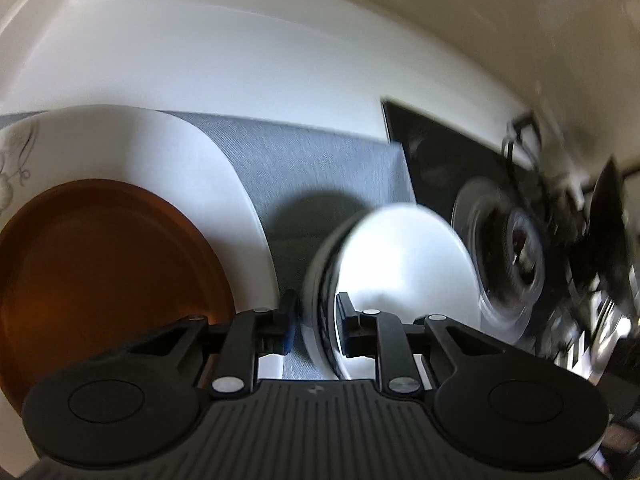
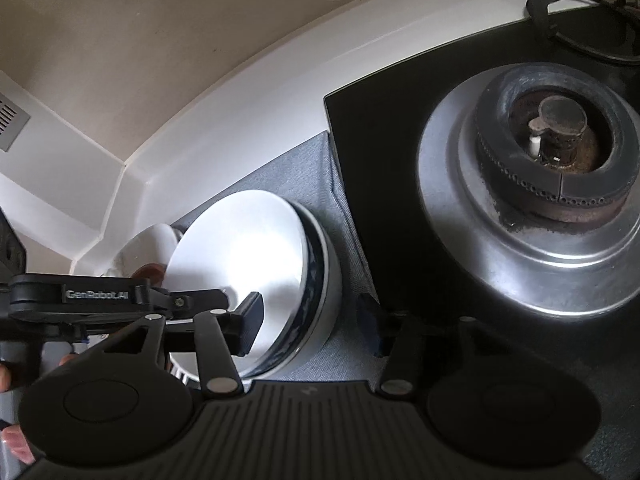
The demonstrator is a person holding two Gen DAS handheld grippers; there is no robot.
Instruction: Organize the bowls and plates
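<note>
A white bowl [image 1: 400, 264] with a dark blue band under its rim is tipped on its side above the grey mat [image 1: 320, 168]. My left gripper [image 1: 316, 316] is shut on the bowl's rim, one finger outside and one inside. To the left a brown plate [image 1: 100, 276] lies on a large white plate [image 1: 160, 148]. In the right wrist view the same bowl [image 2: 240, 264] shows with the left gripper's finger inside it. My right gripper [image 2: 312, 328] is open and empty; its left finger is inside the bowl, its right finger [image 2: 370, 316] over the mat.
A black glass hob [image 2: 380, 184] with a steel gas burner [image 2: 552, 184] lies right of the mat [image 2: 296, 168]. A white backsplash ledge [image 2: 240, 112] runs behind. A patterned white dish [image 1: 16, 160] sits at the far left.
</note>
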